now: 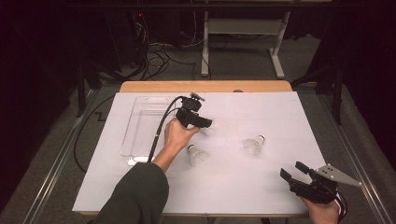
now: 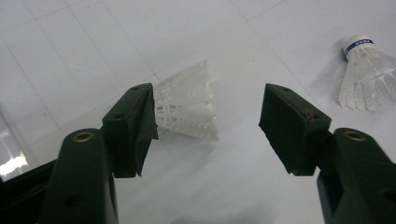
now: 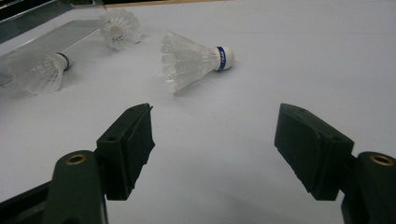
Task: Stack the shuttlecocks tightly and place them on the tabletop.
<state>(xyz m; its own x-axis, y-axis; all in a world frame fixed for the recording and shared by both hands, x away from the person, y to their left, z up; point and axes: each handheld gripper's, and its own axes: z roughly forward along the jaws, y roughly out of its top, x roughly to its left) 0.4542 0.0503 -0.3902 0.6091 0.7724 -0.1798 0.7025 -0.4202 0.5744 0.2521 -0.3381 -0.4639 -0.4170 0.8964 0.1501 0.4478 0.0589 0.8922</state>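
Lying on its side on the white sheet (image 1: 261, 186), a white shuttlecock (image 2: 189, 105) sits just past the left gripper (image 2: 208, 126). The jaws of this gripper are wide apart and hold nothing. Its left jaw is just beside the feathers; I cannot tell if they touch. In the high view the left gripper (image 1: 205, 124) is above the middle of the sheet, next to a clear plastic tray (image 1: 140, 122). Two more shuttlecocks (image 1: 198, 155) (image 1: 254, 144) lie near it on the sheet. The right gripper (image 1: 293, 171) rests near the sheet's front right corner, well apart from them, with its jaws wide apart and empty.
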